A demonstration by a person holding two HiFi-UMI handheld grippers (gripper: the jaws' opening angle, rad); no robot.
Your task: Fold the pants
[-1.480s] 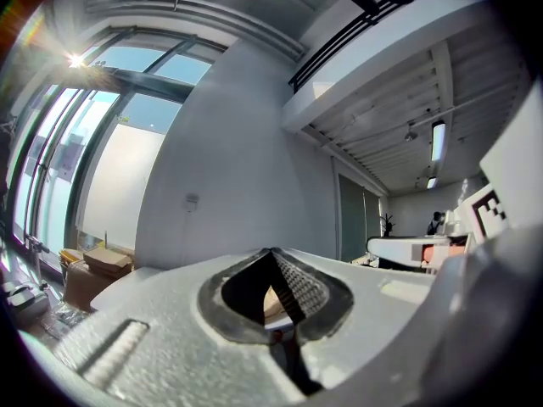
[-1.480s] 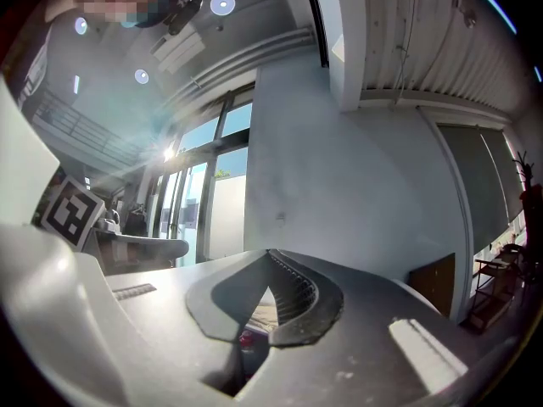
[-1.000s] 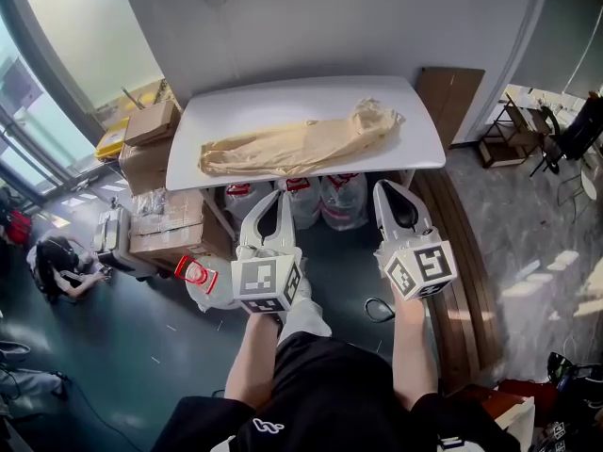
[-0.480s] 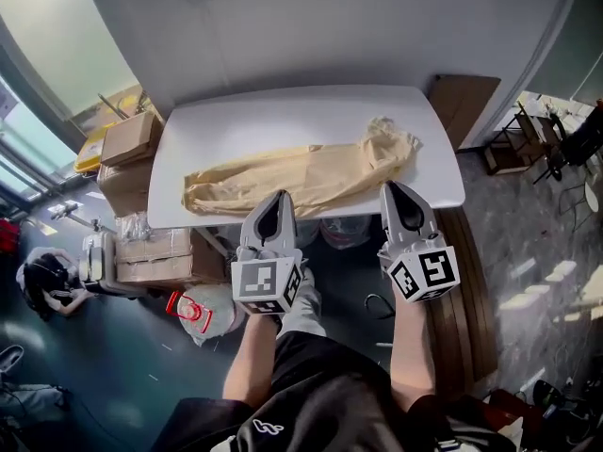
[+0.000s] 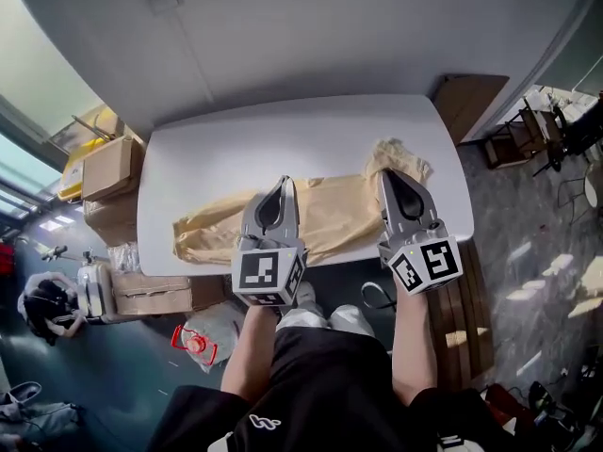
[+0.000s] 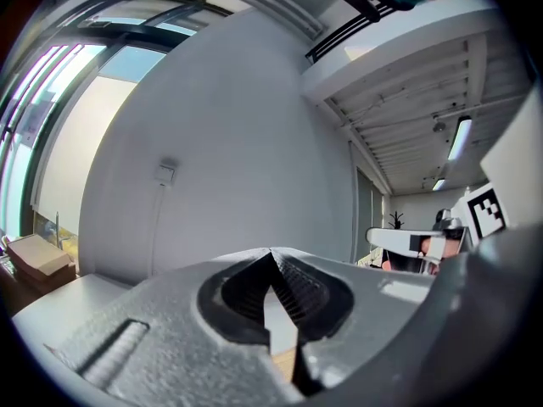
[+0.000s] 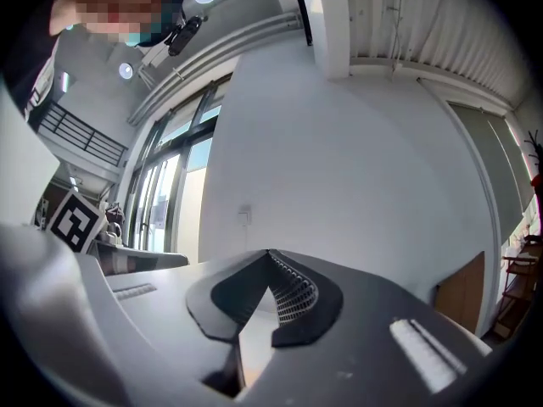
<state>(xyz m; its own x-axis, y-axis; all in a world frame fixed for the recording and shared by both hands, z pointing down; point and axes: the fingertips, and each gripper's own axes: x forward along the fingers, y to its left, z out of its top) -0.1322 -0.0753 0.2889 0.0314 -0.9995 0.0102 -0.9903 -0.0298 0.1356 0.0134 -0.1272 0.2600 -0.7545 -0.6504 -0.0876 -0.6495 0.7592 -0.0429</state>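
Tan pants lie stretched across the near half of a white table, legs to the left and bunched waist at the right. In the head view my left gripper hovers over the middle of the pants, jaws together and empty. Beside it, my right gripper hangs just short of the waist, shut on nothing. In the left gripper view the left gripper's tips meet, with a tan sliver below them. The right gripper view shows the right gripper shut, facing a white wall.
Cardboard boxes are stacked left of the table. A brown board leans at its right. On the floor sit a red-and-white item and a suitcase, with a crouching person far left. Chairs stand at right.
Both grippers have moved forward from over the floor to above the table's near edge and the pants. The table now sits closer. Both pairs of jaws stayed shut.
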